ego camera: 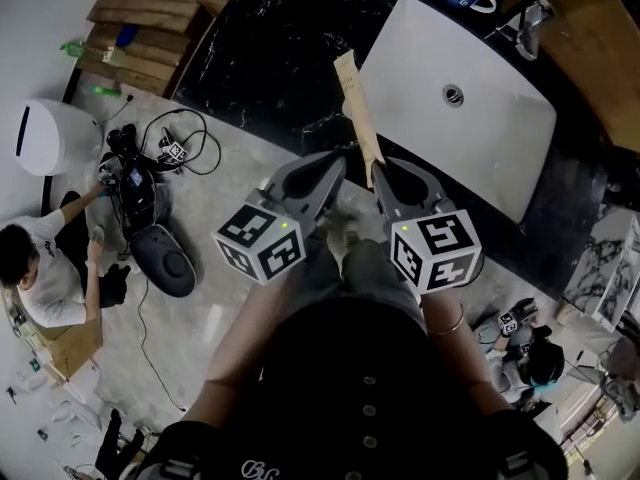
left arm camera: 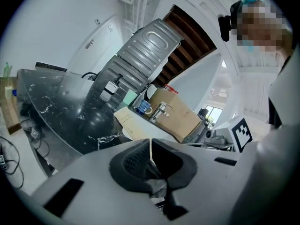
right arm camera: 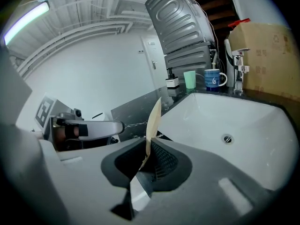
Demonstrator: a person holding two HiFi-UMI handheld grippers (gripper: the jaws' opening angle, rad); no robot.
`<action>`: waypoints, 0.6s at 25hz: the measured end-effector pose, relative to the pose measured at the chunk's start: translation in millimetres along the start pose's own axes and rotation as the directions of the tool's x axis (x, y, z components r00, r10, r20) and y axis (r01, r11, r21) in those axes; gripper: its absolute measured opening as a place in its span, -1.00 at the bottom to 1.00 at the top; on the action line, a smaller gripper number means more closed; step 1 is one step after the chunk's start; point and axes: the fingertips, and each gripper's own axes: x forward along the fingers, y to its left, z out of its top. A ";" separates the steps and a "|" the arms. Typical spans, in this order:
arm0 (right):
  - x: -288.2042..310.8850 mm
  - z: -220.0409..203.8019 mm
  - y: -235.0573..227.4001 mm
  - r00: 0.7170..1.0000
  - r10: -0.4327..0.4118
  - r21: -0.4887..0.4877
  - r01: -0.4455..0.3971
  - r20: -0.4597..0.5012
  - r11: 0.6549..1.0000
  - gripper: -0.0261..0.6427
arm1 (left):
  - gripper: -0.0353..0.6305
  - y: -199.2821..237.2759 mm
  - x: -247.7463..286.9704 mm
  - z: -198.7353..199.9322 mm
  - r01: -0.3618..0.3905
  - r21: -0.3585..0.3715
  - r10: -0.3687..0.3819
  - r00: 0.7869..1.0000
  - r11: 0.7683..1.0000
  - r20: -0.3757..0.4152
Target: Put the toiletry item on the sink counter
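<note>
At the black counter [ego camera: 270,58], the down-tilted right gripper [ego camera: 385,176] pinches a tan packet [ego camera: 358,108] beside the closed left gripper [ego camera: 335,165].

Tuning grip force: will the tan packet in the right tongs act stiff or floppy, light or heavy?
Probably light and fairly stiff: the packet sticks out of the right tongs, pinched at one end, without drooping. It looks thin edge-on with a slight bow, so squeezing may crease it.
</note>
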 end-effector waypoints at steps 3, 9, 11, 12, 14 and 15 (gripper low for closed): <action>1.9 -4.7 0.4 1.000 0.011 -0.007 -0.012 -0.024 1.000 -0.80 | -0.83 1.4 -0.3 3.0 -0.001 0.002 0.001 1.000 1.000 0.010; 2.6 -9.1 3.1 0.998 0.014 -0.035 -0.016 -0.054 0.999 -0.58 | -0.83 1.9 -1.7 7.4 -0.004 0.004 0.004 1.000 1.000 0.021; 2.9 -9.5 3.6 0.998 0.012 -0.047 -0.014 -0.059 0.999 -0.50 | -0.83 1.3 -1.7 8.2 -0.004 0.004 0.004 1.000 1.000 0.024; 3.1 -9.5 3.6 0.998 0.010 -0.050 -0.013 -0.059 0.999 -0.46 | -0.83 0.9 -1.5 8.4 -0.003 0.005 0.003 1.000 1.000 0.025; 3.4 -10.0 2.7 0.998 0.002 -0.053 -0.005 -0.059 0.999 -0.40 | -0.83 -0.4 -1.2 7.6 0.002 0.004 -0.002 1.000 1.000 0.024; 3.2 -10.8 1.9 0.998 -0.004 -0.053 0.001 -0.060 0.999 -0.37 | -0.83 -1.4 -1.4 6.7 0.005 0.003 -0.005 1.000 1.000 0.023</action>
